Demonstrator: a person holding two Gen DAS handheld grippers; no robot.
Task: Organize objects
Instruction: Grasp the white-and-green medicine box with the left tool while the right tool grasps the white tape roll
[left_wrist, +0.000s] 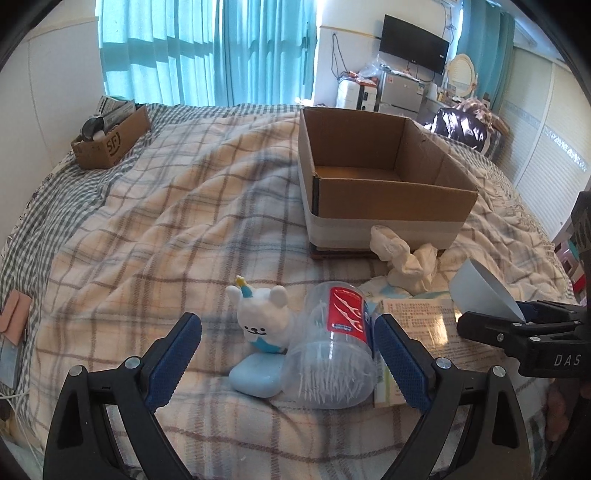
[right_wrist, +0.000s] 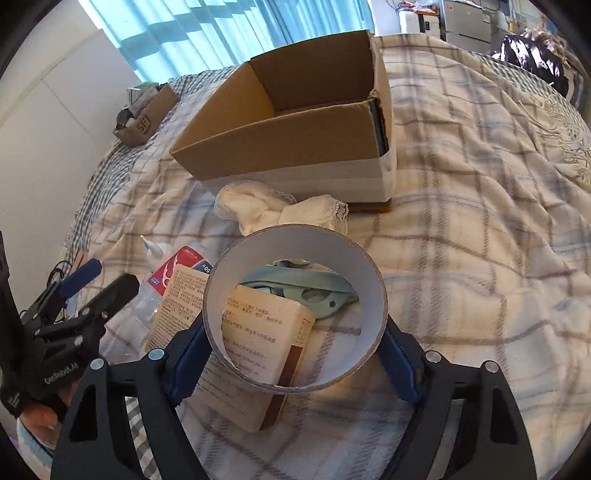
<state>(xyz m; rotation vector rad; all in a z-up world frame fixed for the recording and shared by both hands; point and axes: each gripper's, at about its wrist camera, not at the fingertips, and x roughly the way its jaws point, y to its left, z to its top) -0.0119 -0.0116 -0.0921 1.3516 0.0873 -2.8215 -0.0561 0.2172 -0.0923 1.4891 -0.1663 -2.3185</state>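
My left gripper (left_wrist: 288, 332) is open around a clear jar of floss picks with a red label (left_wrist: 334, 347), a white bear figurine (left_wrist: 262, 317) and a light blue case (left_wrist: 255, 374) lying on the bed. My right gripper (right_wrist: 291, 339) is shut on a wide roll of tape (right_wrist: 295, 310), held above a beige printed box (right_wrist: 258, 350) and teal scissors (right_wrist: 314, 291). The roll also shows in the left wrist view (left_wrist: 480, 291). An open cardboard box (left_wrist: 384, 184) sits further back on the bed; it looks empty. It also shows in the right wrist view (right_wrist: 295, 122).
White crumpled socks (left_wrist: 402, 258) lie in front of the big box. A small cardboard box of items (left_wrist: 110, 136) sits at the far left of the bed. A plaid blanket (left_wrist: 166, 221) covers the bed. A dark bag (left_wrist: 461, 125) lies at the far right.
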